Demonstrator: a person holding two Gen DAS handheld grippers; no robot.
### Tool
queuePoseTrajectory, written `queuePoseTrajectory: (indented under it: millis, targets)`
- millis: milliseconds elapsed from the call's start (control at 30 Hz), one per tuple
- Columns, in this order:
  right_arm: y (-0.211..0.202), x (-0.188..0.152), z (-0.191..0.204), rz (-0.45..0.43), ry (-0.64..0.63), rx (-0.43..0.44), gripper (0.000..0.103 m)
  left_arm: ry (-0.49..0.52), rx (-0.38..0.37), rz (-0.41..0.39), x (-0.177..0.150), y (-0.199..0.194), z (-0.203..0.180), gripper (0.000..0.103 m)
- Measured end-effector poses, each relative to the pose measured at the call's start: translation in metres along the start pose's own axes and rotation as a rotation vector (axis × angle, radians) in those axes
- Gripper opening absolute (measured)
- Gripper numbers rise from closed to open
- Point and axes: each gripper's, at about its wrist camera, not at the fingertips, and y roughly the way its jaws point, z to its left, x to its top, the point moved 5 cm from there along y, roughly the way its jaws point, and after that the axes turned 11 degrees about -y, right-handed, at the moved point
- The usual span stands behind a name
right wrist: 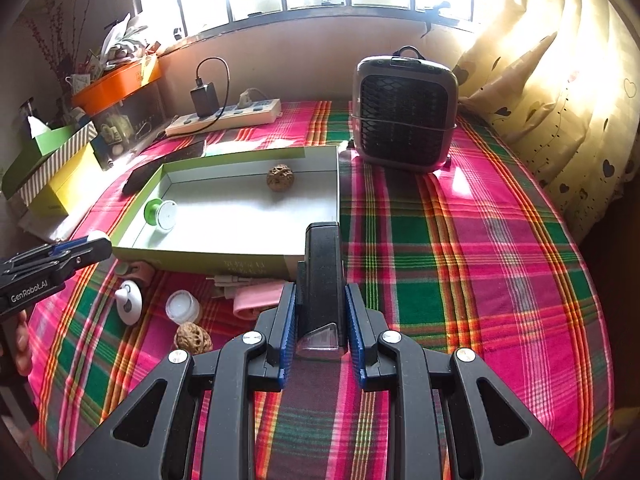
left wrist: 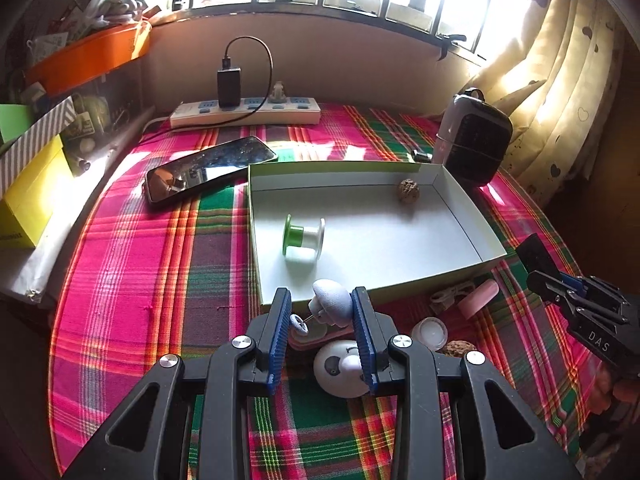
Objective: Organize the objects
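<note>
The left gripper [left wrist: 322, 312] is clenched on a pale lavender mushroom-shaped toy [left wrist: 330, 300], its blue pads [left wrist: 280, 320] against the toy's sides and a small wind-up key sticking out toward 9 o'clock. Directly below it on the plaid-covered bench [left wrist: 140, 280] sit a white panda-faced egg toy [left wrist: 340, 364] and a pink-rimmed flat item that is partly hidden. At 3 o'clock of the gripper lie a small white jar [left wrist: 431, 332], a walnut [left wrist: 460, 348] and a pink eraser-like block [left wrist: 478, 298].

The right gripper [right wrist: 320, 312] is clamped on a black rectangular device [right wrist: 322, 276] with a clear wedge-shaped end, which stands upright between the pads and hides the near right corner of the box.

At 12 o'clock of both grippers lies the open, shallow white box [left wrist: 460, 200], holding a green-and-white spool [left wrist: 302, 236] on its side near the left wall and a second walnut [left wrist: 408, 190] near the far wall. A phone [left wrist: 208, 168] leans on the box's far left corner. Further off stand a power strip [left wrist: 244, 112] with a black charger at 11 o'clock and a small grey heater [right wrist: 404, 116] at 1 o'clock.
</note>
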Motion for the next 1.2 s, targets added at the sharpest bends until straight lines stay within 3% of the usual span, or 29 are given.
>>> queuePoseTrajectory:
  millis: [500,1200]
  targets:
    - [0.026,0.040,0.008,0.022,-0.052,0.037,0.024,0.015,-0.052,0.021,0.036,0.022,-0.023,0.029]
    - [0.096,0.063,0.002,0.115,-0.046,0.034,0.024,0.032,-0.018,0.090,0.076,0.100,-0.032,0.029]
